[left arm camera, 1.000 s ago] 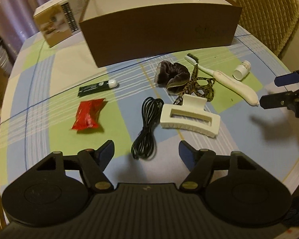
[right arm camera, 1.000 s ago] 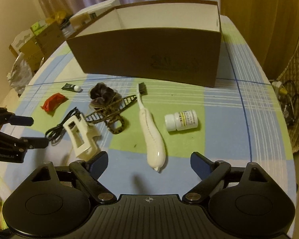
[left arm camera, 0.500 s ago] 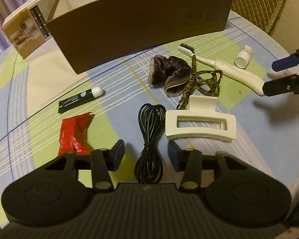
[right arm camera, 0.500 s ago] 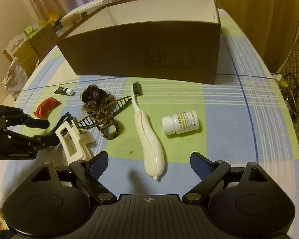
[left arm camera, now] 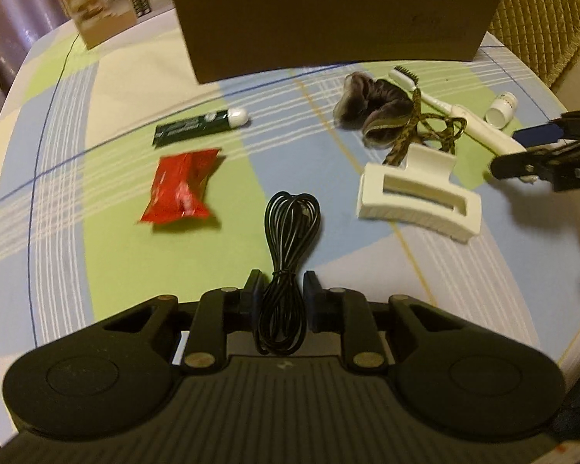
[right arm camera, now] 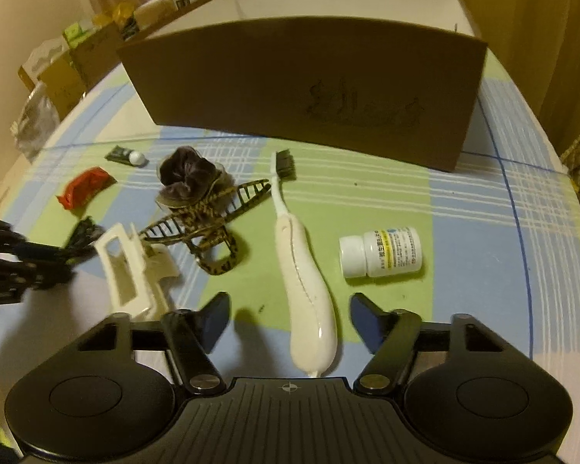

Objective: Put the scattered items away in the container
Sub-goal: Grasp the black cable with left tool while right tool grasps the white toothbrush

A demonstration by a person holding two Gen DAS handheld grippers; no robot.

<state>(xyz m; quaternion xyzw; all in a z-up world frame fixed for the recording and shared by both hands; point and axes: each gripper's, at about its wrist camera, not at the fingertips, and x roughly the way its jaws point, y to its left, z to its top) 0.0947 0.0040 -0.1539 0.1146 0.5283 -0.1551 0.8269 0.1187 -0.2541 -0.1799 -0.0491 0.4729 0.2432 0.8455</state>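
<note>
my left gripper (left arm camera: 278, 293) pinches the black cable (left arm camera: 288, 255), a tied glossy bundle lying in front of the brown box (left arm camera: 328, 15), its long axis pointing at the box. my right gripper (right arm camera: 290, 317) is spread wide around the white toothbrush (right arm camera: 301, 270). i cannot see what the box holds.

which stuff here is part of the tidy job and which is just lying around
Job: brown container, black cable, white hair clip, patterned hair clip, scrunchie, toothbrush, pill bottle, red packet, green tube.

Lying about: printed box, chair.
</note>
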